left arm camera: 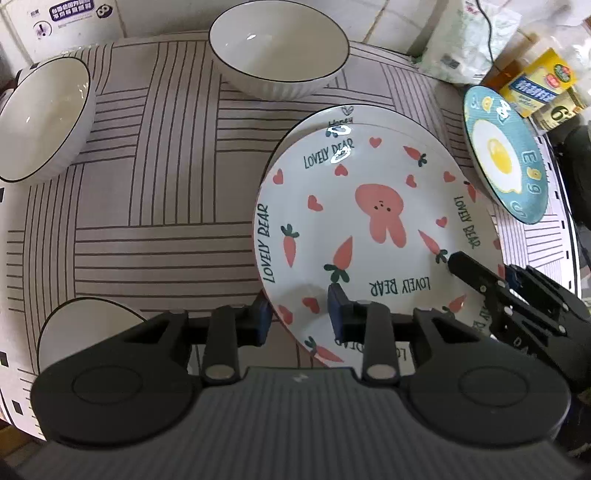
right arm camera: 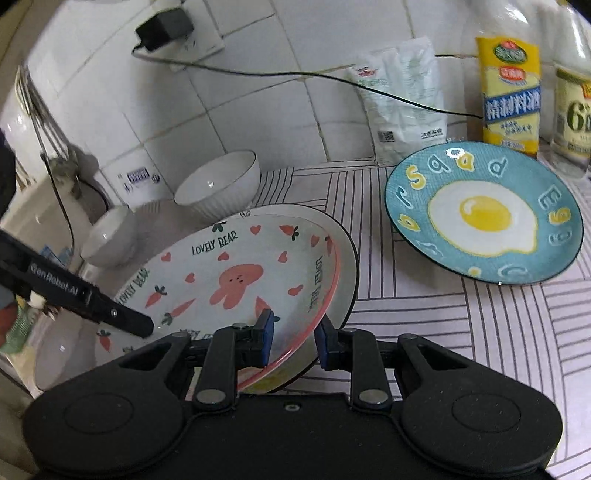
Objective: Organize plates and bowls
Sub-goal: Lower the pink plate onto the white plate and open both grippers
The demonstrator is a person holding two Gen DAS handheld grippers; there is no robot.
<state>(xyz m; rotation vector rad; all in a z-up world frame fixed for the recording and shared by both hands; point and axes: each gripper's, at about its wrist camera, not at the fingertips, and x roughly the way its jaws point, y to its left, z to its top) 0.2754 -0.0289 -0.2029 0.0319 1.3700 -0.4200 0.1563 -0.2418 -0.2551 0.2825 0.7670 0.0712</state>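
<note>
White wall tiles [right arm camera: 288,99] stand behind a worktop [left arm camera: 147,221] with a striped cloth on it.

On the cloth sits a bunny plate [left arm camera: 369,221] with pink hearts and carrots. It lies on top of another plate [right arm camera: 343,280] with a dark rim. Only the edge of that lower plate shows.

The left claw [left arm camera: 299,314] is open around the near rim of the bunny plate. One blue pad sits just outside the rim and the other is over the plate. I cannot tell if the pads touch it.

The right claw [right arm camera: 293,339] is also open. Its two blue pads sit on each side of the stacked rims, one over the bunny plate and one outside the dark rim. There is a gap at each pad, so it is not squeezing.

To the right, a blue egg plate [right arm camera: 484,214] rests on the cloth, apart from the stack.

Three white bowls are here too. One bowl [left arm camera: 277,48] is at the back, near the wall. A second bowl [left arm camera: 44,118] is at the far left. A third bowl [left arm camera: 88,332] is close by, partly hidden behind the left claw.

By the wall stand a white bag [right arm camera: 402,99] and a yellow bottle [right arm camera: 511,92]. A black cord [right arm camera: 258,72] runs along the tiles from a plug [right arm camera: 166,27].
</note>
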